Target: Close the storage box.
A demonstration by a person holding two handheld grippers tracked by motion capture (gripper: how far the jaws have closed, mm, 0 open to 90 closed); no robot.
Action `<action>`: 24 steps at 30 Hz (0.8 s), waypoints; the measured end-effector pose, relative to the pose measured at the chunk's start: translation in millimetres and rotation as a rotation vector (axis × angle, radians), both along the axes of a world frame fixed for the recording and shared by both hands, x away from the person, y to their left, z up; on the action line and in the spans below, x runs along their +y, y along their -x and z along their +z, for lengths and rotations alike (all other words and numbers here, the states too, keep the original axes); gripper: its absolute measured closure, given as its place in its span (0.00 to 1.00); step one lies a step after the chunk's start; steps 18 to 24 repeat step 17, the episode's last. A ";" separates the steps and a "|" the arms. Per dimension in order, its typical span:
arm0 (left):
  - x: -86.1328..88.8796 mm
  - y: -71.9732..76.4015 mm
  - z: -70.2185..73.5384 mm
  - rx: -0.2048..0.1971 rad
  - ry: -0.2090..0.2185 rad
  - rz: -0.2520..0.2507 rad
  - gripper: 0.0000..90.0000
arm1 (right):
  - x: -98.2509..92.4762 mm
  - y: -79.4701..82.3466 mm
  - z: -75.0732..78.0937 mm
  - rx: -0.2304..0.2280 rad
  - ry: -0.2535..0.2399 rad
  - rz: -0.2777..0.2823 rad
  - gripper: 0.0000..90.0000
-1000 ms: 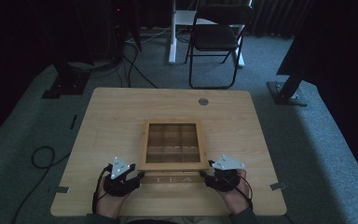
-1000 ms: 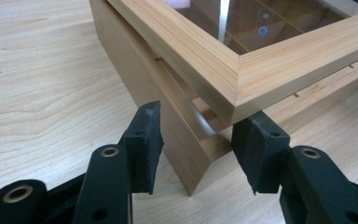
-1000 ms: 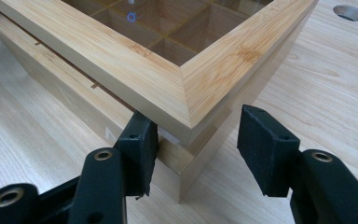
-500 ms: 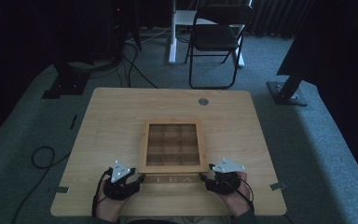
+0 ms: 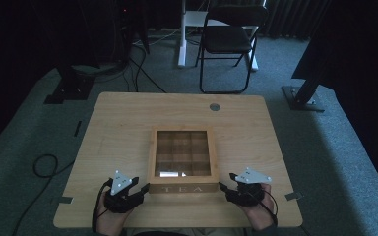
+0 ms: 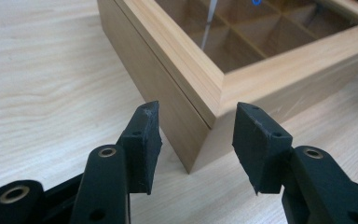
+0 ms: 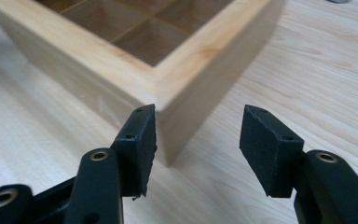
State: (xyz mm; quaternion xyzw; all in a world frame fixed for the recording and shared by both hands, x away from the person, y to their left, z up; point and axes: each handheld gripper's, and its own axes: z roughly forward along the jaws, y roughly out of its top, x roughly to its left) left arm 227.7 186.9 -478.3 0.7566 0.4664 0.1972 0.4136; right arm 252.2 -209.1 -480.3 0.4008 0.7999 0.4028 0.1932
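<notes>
The tea box is cropped by the top edge.

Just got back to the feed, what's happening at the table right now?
A person sits at the light wooden table with a two-jaw gripper in each hand. Between the hands sits a square wooden tea box with a glass lid and "TEA" on its front; its lid is down. The left gripper is aimed at the box's near left corner and the right gripper at its near right corner. Both stand open, and neither has closed on the box yet.
</notes>
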 end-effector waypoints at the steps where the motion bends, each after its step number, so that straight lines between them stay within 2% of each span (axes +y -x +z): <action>1: 0.8 -0.2 0.9 -0.004 0.000 0.005 0.57 | -2.8 -0.9 0.1 0.003 -0.007 -0.013 0.50; 3: 2.9 -0.8 2.2 -0.008 0.002 0.012 0.57 | -7.8 -3.4 0.4 0.005 -0.018 -0.036 0.50; 13: 11.6 -6.4 5.6 -0.021 0.014 0.044 0.57 | -24.7 -21.6 0.8 0.002 -0.007 -0.111 0.50; 17: 13.0 -8.6 5.9 -0.022 0.016 0.052 0.57 | -27.0 -32.6 -3.7 0.010 -0.004 -0.133 0.49; 24: 13.0 -8.6 5.9 -0.022 0.016 0.052 0.57 | -27.0 -32.6 -3.7 0.010 -0.004 -0.133 0.49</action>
